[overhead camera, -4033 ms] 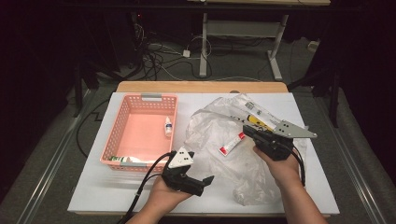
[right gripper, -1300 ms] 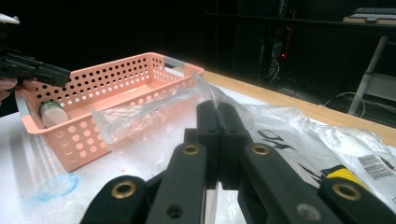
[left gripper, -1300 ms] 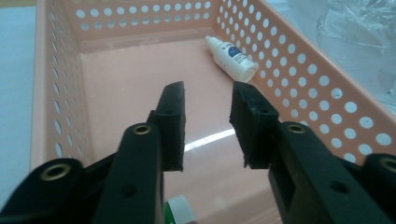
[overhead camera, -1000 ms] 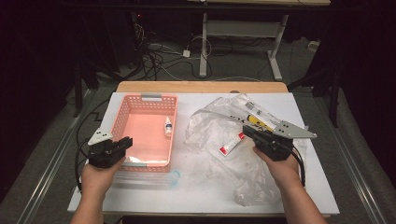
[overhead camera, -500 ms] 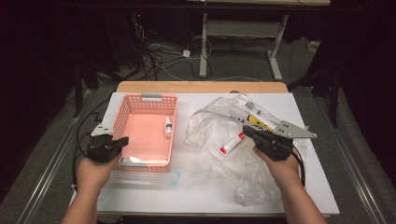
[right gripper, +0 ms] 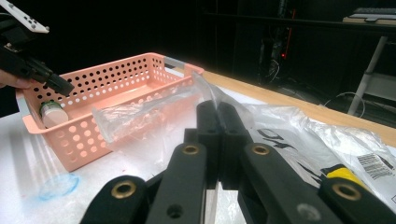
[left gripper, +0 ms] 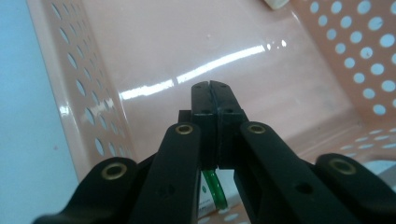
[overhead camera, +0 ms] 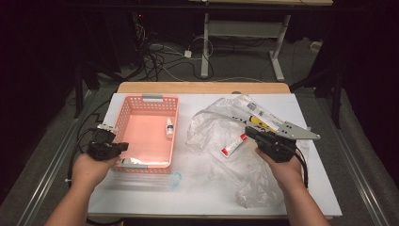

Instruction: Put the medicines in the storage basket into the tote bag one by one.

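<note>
Two grippers are at work, one pink basket [overhead camera: 123,123], one clear plastic bag [overhead camera: 221,125] and, in all, three small items worth counting — a little white bottle [overhead camera: 169,127], a white tube [overhead camera: 131,161] and a red-and-white tube [overhead camera: 234,145]. The left gripper [overhead camera: 123,146] hangs over the basket's near left corner, its jaws pressed flat together with nothing between them; they have just been closing. Directly beneath its tips lies the white tube, long axis along the basket's near wall, and a green-edged part of it shows under the jaws in the left gripper view. The small bottle stands well ahead of those jaws, near the basket's far-right wall. The right gripper [overhead camera: 248,131] has its jaws closed on a fold of the plastic bag, which rises as a thin peak at their tips in the right gripper view [right gripper: 215,100]. Just to that gripper's left, under the film, lies the red-and-white tube — its long axis runs diagonally, red end towards the person. The basket's long axis runs away from the person.
</note>
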Tool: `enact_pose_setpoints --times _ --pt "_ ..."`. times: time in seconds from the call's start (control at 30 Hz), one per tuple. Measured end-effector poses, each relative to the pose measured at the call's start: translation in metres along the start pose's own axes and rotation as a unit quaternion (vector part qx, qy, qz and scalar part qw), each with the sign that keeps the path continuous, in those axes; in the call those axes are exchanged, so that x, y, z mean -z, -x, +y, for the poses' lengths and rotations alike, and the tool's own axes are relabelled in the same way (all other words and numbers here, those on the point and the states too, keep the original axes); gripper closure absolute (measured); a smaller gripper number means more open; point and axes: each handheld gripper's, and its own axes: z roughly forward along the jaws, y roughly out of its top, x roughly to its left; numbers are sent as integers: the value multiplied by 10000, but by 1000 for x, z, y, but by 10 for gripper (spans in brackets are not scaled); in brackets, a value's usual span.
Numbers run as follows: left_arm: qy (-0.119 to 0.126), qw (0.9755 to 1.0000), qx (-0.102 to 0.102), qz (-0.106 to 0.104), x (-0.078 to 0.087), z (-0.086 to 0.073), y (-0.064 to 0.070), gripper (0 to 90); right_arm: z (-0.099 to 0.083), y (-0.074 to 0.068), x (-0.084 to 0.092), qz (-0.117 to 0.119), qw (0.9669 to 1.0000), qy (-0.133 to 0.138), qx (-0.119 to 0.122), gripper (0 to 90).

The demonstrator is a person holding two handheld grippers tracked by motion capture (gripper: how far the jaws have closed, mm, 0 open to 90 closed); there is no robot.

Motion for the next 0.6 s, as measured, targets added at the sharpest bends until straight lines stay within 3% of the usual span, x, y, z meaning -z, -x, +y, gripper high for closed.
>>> enact_pose_setpoints --times 0.07,0.17,0.3,0.6 --pt "-110 9996 -110 222 2 2 2 876 0 0 0 4 10000 2 -1 900" --pt "-451 9987 -155 175 3 3 3 877 0 0 0 5 10000 6 -3 900" --pt "-930 9953 -166 215 4 5 2 880 0 0 0 17 10000 -5 -3 900" --pt "-1345 9909 -17 59 10 1 -1 881 0 -2 -1 37 10000 -16 -10 900"
